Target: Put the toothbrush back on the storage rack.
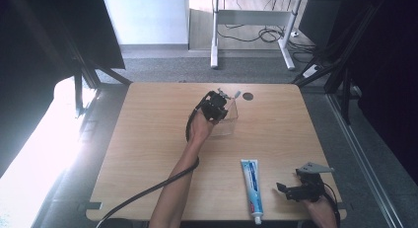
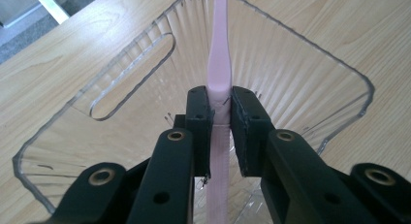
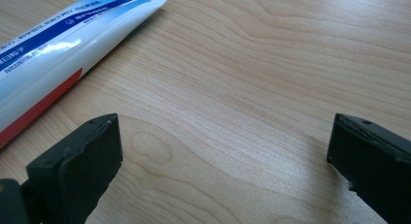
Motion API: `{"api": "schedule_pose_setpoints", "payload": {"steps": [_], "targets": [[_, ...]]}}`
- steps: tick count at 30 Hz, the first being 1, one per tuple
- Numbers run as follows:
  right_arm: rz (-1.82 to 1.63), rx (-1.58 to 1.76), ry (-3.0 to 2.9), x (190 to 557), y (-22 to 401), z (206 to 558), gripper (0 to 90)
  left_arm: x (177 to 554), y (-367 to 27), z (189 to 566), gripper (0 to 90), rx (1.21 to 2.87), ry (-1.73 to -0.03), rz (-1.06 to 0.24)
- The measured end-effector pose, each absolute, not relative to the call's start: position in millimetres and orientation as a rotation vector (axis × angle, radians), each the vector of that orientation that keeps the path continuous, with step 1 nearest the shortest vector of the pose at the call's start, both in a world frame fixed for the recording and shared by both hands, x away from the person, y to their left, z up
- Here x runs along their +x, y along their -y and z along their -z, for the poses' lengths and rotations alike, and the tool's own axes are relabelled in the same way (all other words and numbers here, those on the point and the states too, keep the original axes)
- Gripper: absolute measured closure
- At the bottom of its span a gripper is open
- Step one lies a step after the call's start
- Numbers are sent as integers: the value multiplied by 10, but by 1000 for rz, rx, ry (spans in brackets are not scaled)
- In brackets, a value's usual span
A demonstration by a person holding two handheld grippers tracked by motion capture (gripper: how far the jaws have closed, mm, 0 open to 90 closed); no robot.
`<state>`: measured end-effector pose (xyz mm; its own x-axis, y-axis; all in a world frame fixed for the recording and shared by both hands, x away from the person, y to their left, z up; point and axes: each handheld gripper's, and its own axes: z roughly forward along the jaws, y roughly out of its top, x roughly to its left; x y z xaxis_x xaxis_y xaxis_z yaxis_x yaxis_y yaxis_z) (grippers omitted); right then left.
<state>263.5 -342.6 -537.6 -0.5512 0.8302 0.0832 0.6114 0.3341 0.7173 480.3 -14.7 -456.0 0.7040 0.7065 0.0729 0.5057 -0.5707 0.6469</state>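
A clear ribbed plastic cup (image 2: 300,64) lies on its side at the table's middle back, also seen in the high view as the cup (image 1: 230,120). My left gripper (image 2: 221,107) is shut on a pink toothbrush (image 2: 218,49), whose handle runs into the cup's mouth. From above, the left gripper (image 1: 217,107) sits at the cup's left side. A white, blue and red toothpaste tube (image 1: 252,188) lies near the front edge, cap toward the person. My right gripper (image 1: 285,191) rests just right of the tube, jaws wide apart over bare wood (image 3: 228,151), with the toothpaste tube (image 3: 53,44) at upper left.
The wooden table (image 1: 148,139) has a dark round hole (image 1: 248,96) near its back edge. Black cables trail from both grippers toward the front. A white desk frame (image 1: 215,35) and floor cables lie beyond the table.
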Motion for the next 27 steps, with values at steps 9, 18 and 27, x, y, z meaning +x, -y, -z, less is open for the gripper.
{"api": "schedule_pose_setpoints", "payload": {"steps": [9,18,27], "targets": [[-1039,1294,-2308,2634,3423,5377,0,4799,200,4574,779,2359,-944,-459],[-1038,1293,-2310,2636,3422,5380,0,4801,192,4566,710,2348,-948,-437],[-1045,1290,-2306,2635,3423,5375,0,4779,182,4519,608,2318,-950,-449]]}}
